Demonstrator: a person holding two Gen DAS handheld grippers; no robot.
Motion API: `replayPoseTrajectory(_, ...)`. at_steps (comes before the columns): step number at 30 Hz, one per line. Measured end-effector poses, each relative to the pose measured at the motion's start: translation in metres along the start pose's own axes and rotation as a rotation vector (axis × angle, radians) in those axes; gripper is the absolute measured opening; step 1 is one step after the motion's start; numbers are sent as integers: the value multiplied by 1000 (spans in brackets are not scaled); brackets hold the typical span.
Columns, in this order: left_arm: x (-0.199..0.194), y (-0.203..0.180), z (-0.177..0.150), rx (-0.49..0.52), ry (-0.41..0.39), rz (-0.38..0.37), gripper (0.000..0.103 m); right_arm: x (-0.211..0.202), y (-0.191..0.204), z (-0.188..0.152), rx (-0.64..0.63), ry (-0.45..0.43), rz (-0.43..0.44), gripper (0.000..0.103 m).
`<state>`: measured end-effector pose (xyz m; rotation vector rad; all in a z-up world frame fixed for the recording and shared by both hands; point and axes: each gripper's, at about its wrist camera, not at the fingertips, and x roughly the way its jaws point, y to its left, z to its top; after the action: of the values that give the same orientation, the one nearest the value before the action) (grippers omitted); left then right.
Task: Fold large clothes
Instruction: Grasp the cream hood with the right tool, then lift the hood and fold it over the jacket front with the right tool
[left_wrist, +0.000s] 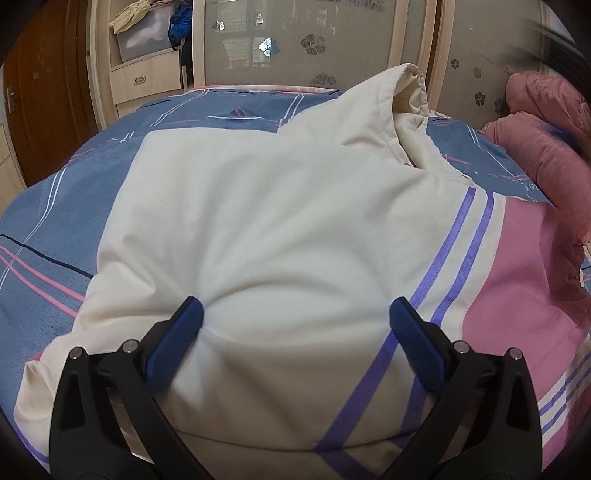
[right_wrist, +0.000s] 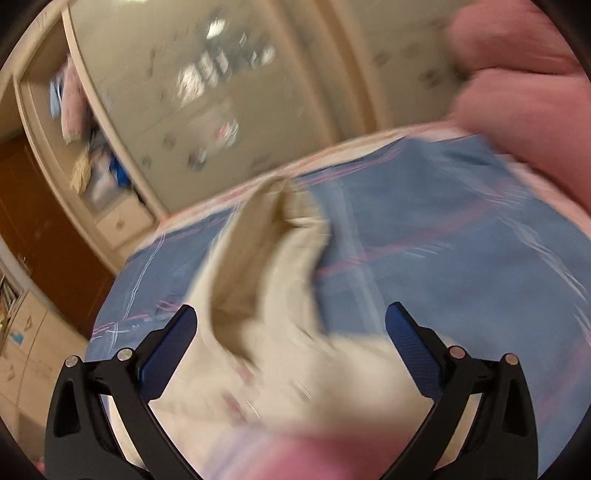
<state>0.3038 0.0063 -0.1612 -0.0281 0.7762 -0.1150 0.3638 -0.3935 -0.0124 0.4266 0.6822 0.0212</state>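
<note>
A large padded cream jacket (left_wrist: 258, 221) with purple stripes and a pink panel lies on the bed, its hood (left_wrist: 402, 107) standing up at the far end. My left gripper (left_wrist: 295, 317) is open, its blue pads pressing down on the jacket's near part, one on each side of a bulge. My right gripper (right_wrist: 291, 321) is open and empty above the jacket (right_wrist: 266, 369), facing the hood (right_wrist: 273, 236). The right wrist view is blurred by motion.
The bed has a blue cover with pink and white lines (left_wrist: 66, 206). A pink padded garment (left_wrist: 546, 147) lies at the right edge of the bed. A wardrobe with patterned glass doors (left_wrist: 295, 40) and open shelves (left_wrist: 147, 48) stands behind the bed.
</note>
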Motion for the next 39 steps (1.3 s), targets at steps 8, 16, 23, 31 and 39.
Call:
replayPoseTrajectory(8,5,8,2,-25,-1,-41,101,176,25,63,220,158,-69,5)
replayPoseTrajectory(16,4,9,1,-28,-3,-40,101,-12,75,9,-134,-118,55,4)
replayPoseTrajectory(23,-5,12,2,-40,15,-28,101,-176,53,-147,-182,-167,117,4)
replayPoseTrajectory(31,-69,61,-6,-59,-19,-12,101,-148,48,-322,-233,334,117,14)
replayPoseTrajectory(39,-69,89,-25,-117,-32,-69,101,-196,29,-228,-191,-65,-86,102)
